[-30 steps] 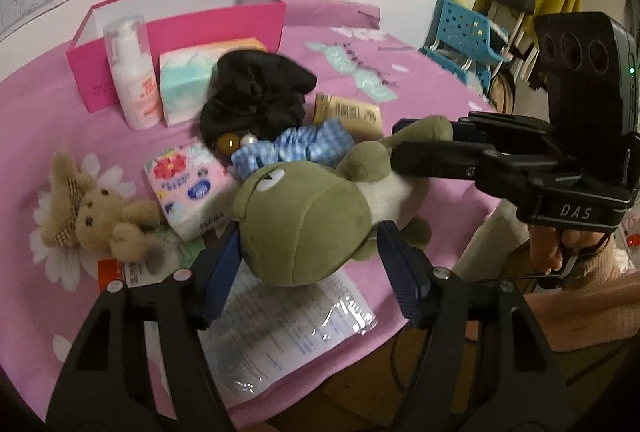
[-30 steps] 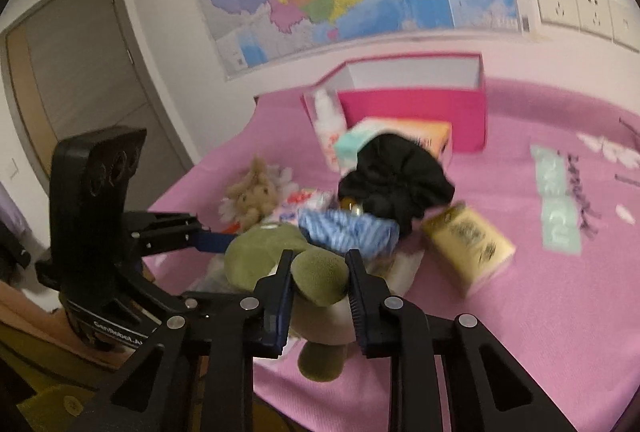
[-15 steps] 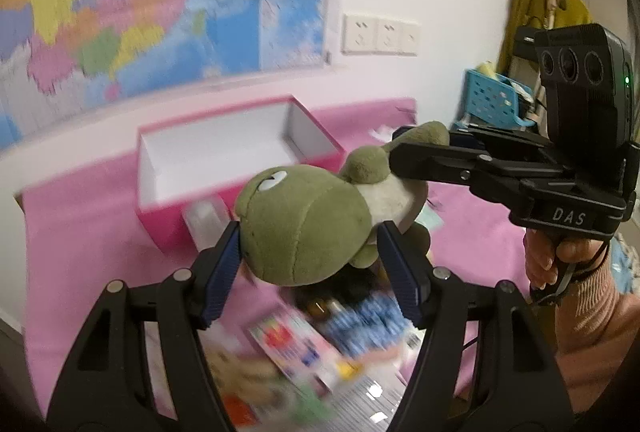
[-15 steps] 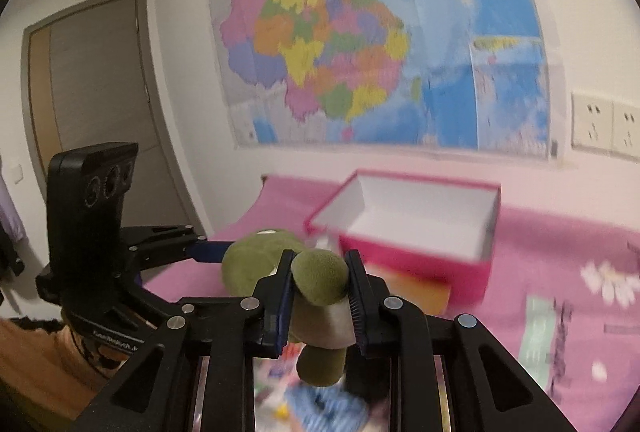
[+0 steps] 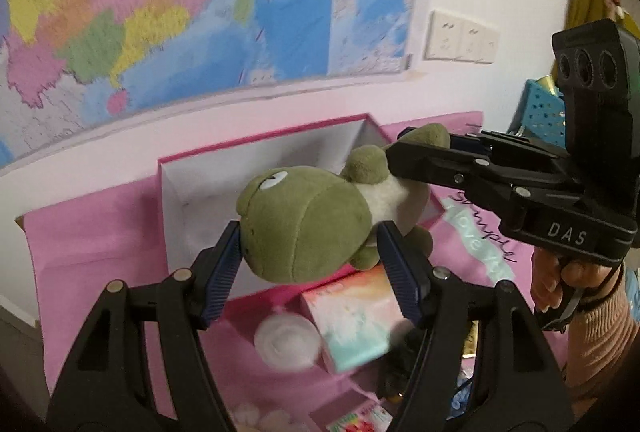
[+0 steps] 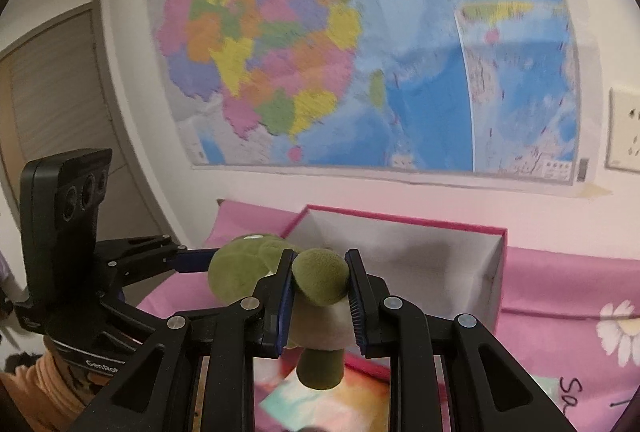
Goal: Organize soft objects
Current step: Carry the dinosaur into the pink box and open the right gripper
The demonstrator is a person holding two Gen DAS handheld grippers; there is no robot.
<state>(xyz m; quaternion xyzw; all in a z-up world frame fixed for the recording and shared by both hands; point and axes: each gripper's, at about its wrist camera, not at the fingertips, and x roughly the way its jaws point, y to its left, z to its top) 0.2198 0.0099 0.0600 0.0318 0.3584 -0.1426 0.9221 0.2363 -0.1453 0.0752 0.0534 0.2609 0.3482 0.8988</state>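
Left wrist view: you've lifted the green plush (image 5: 304, 228) off the table, left gripper (image 5: 312, 260) clamping its head and right gripper (image 6: 320, 292) its limb, over the pink box (image 5: 264, 159), ready to lower in.

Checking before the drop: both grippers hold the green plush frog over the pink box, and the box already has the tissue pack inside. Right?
Not quite. The left wrist view shows the pink box with bare white walls and nothing visible inside; the tissue pack lies on the pink cloth in front of it. The left gripper and right gripper do hold the green plush frog over the box.
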